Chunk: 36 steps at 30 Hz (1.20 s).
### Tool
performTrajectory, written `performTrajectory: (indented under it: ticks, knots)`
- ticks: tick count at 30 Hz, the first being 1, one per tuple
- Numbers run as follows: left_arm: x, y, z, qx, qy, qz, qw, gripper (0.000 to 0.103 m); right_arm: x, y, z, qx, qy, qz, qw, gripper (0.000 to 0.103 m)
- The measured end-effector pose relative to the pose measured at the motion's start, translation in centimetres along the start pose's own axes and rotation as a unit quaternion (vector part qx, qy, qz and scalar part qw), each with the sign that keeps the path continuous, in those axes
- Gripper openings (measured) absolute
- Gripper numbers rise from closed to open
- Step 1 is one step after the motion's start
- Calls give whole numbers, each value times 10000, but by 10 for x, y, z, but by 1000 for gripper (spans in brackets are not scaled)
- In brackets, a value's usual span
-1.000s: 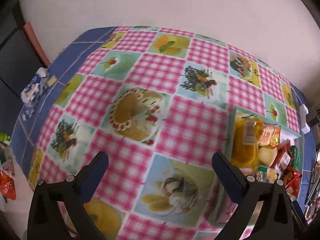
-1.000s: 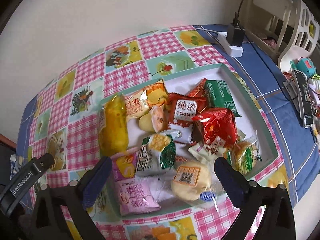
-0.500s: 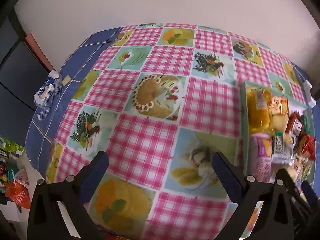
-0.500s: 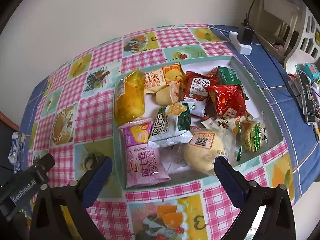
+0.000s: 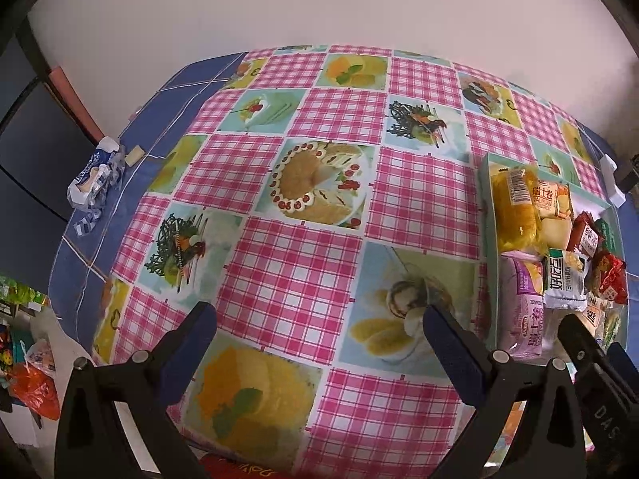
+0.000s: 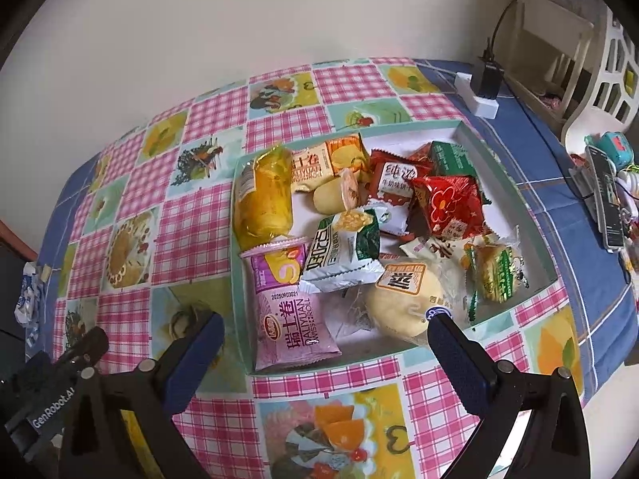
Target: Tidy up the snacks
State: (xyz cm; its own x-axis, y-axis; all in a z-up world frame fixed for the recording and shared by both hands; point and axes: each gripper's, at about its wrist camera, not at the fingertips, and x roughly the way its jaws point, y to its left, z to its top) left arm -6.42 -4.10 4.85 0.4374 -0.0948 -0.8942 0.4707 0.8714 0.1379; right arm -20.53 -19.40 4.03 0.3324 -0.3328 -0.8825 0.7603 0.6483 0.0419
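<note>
Teal tray (image 6: 515, 195): it corrals your snacks (image 6: 351, 219) on the surface's right half.
Left tool (image 5: 319, 319): released, empty, over bare checked cloth (image 5: 287, 279), likely your sorting space.
Right tool (image 6: 325, 325): spread wide, empty, near the purple roll pack (image 6: 291, 323).

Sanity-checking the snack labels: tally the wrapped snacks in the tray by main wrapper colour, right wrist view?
In the tray, as far as the pile shows:
Yellow or orange: 3 (long bag, Swiss roll pack, small round snack)
Red: 2 (pack with white label, flower pack)
Green: 3 ()
Pink: 1
Clear: 2 (round bun)
White: 1
Total: 12; anything buried is uncounted.
</note>
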Motion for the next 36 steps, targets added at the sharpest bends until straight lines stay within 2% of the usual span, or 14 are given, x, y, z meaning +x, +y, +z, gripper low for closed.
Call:
performTrajectory:
  ticks: [10,36]
  knots:
    - [3,-2,4,99,79,-187,9997,103,3,5,0,-103,69,13,9999,103]
    - [5,-1,3,75,140,-247,9996,103,6,3,1,-45,138,-14,9999,103]
